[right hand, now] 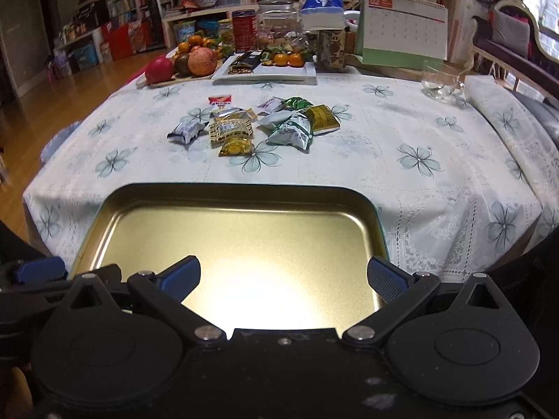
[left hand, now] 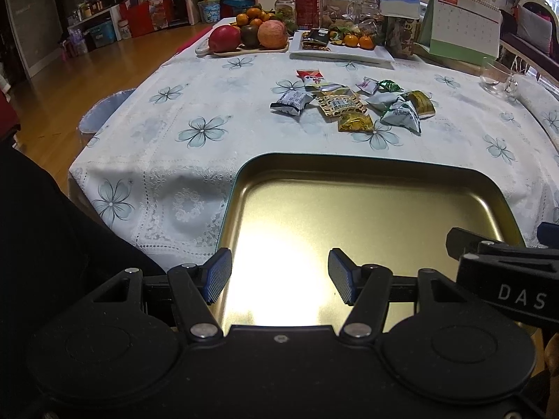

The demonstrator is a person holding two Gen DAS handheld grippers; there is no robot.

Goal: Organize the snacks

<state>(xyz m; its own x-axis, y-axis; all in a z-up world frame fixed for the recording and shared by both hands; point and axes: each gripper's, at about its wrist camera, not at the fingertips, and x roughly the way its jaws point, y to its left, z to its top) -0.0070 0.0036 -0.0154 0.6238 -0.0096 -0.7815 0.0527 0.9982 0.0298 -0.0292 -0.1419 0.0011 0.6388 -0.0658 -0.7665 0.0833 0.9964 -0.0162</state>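
A pile of several small wrapped snacks point(left hand: 353, 103) lies mid-table on the flowered tablecloth; it also shows in the right wrist view point(right hand: 255, 125). An empty gold metal tray point(left hand: 367, 209) sits at the near table edge, also seen in the right wrist view point(right hand: 237, 230). My left gripper point(left hand: 279, 274) is open and empty, hovering over the tray's near side. My right gripper point(right hand: 283, 277) is open and empty, also over the tray's near side. Both are well short of the snacks. The right gripper's body point(left hand: 506, 272) shows at the right of the left wrist view.
At the far side stand a board of fruit point(left hand: 249, 35), a white plate with oranges and packets point(left hand: 342, 47), jars, a red tin point(left hand: 307, 7), a tissue box and a desk calendar point(left hand: 461, 24). A glass cup point(right hand: 442, 80) sits far right. Table edge drops at left.
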